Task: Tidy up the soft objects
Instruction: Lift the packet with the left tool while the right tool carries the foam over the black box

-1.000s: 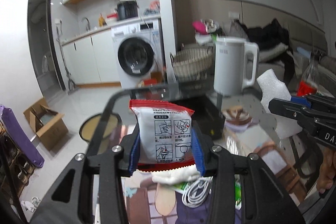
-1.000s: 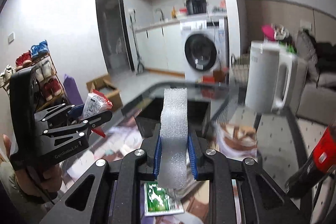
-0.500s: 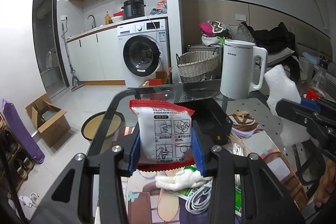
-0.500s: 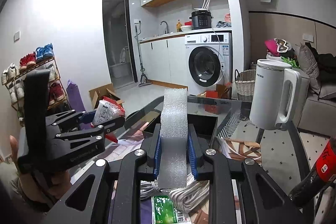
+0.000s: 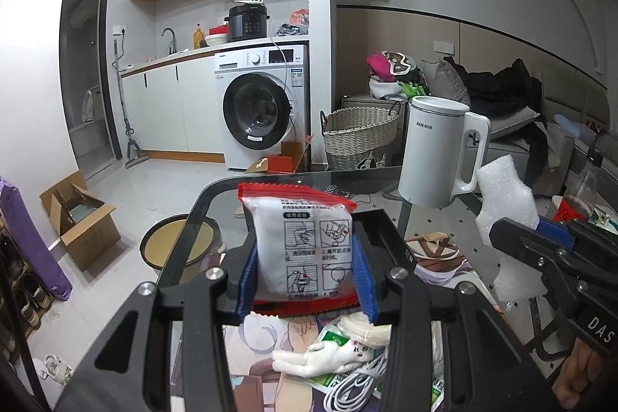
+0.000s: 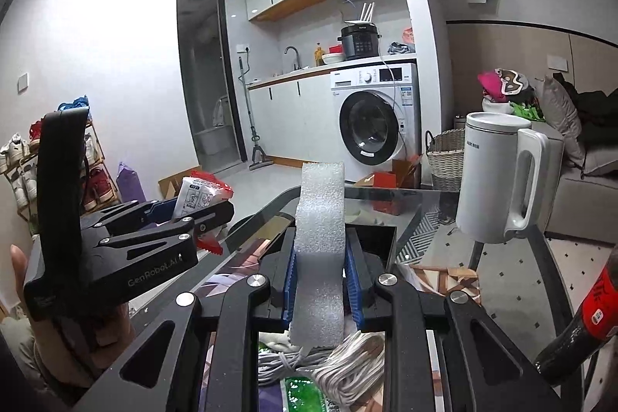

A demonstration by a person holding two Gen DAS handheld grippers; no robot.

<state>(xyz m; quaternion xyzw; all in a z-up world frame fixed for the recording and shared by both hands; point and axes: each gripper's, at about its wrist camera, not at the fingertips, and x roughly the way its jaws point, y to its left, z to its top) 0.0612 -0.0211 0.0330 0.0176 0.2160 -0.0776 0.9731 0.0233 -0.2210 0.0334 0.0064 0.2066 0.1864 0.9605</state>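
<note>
My left gripper (image 5: 305, 280) is shut on a white packet with red edges (image 5: 301, 238), held upright above the glass table. It also shows in the right wrist view (image 6: 201, 194) at the left. My right gripper (image 6: 320, 277) is shut on a white foam strip (image 6: 320, 250), held upright; the strip also shows in the left wrist view (image 5: 506, 215) at the right. A black open box (image 6: 372, 238) sits on the table just beyond both grippers. Below them lie a small white plush toy (image 5: 320, 358), coiled white cords (image 6: 347, 361) and a green packet (image 6: 301, 392).
A white electric kettle (image 5: 440, 149) stands at the table's far right. A red-labelled bottle (image 6: 579, 319) leans at the right edge. A wicker basket (image 5: 359, 138), a washing machine (image 5: 262, 107) and a cardboard box (image 5: 77, 219) stand on the floor beyond.
Both grippers have risen and tilted up a little while keeping their holds; the view is steadier, and the table clutter sits lower in both views.
</note>
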